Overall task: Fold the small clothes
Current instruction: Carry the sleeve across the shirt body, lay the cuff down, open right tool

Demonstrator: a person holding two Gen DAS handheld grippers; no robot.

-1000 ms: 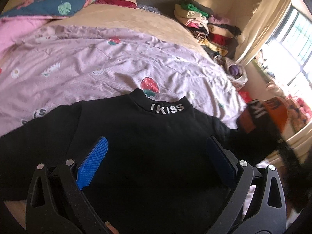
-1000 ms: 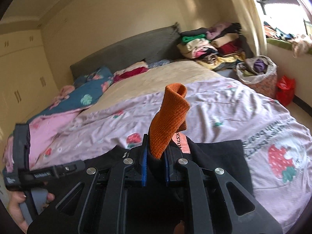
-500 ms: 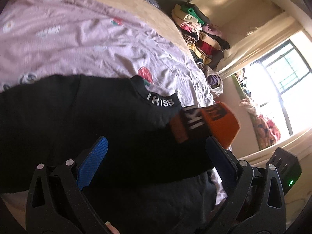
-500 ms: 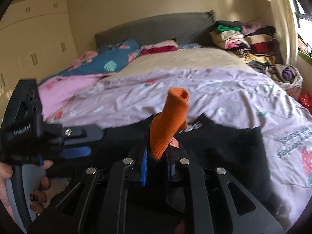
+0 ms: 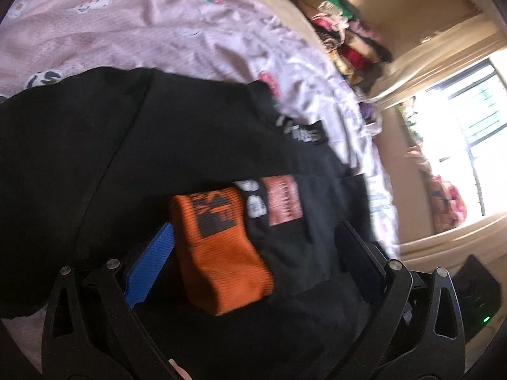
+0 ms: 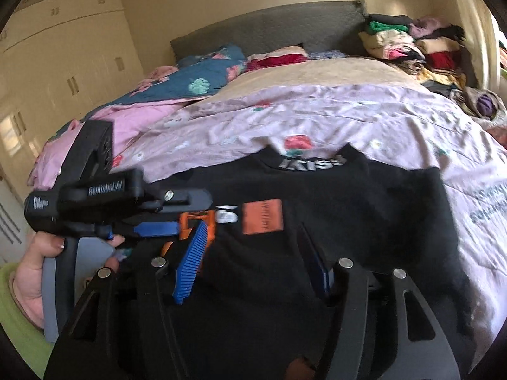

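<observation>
A person's hand (image 6: 47, 272) at nine o'clock in the right wrist view grips the handle of the left tool (image 6: 177, 221), a green sleeve (image 6: 16, 326) showing below it. That left tool (image 5: 253, 253) has its two fingers spread wide; the blue pad (image 5: 152, 269) sits at seven o'clock in its own view and the dark one at four o'clock, with nothing pinched. Between them lies the orange cuff (image 5: 218, 253) of the black sweater's sleeve, folded in across the chest and lying just beside the blue pad; whether they touch I cannot tell.

The black sweater (image 5: 126, 164) lies flat on the bed's pink strawberry-print cover (image 5: 158, 31), its neck toward the headboard (image 6: 269, 28) and the white lettering on the collar (image 6: 312, 163) at twelve o'clock of the garment. An orange patch (image 6: 263, 217) sits on the folded sleeve just right of the cuff.

The right tool (image 6: 253, 262) hangs over the lower part of the sweater, its jaws opening. Black cloth lies under and between the fingers, but the pads do not press on it. Its blue ribbed pad (image 6: 191, 262) stands at seven o'clock of the view's centre.

Farther right, at one o'clock, a pile of folded clothes (image 6: 412, 44) is stacked by the headboard. A blue leaf-print quilt (image 6: 196, 79) lies at eleven o'clock, and a bright window (image 5: 469, 145) shows at three o'clock in the left wrist view.
</observation>
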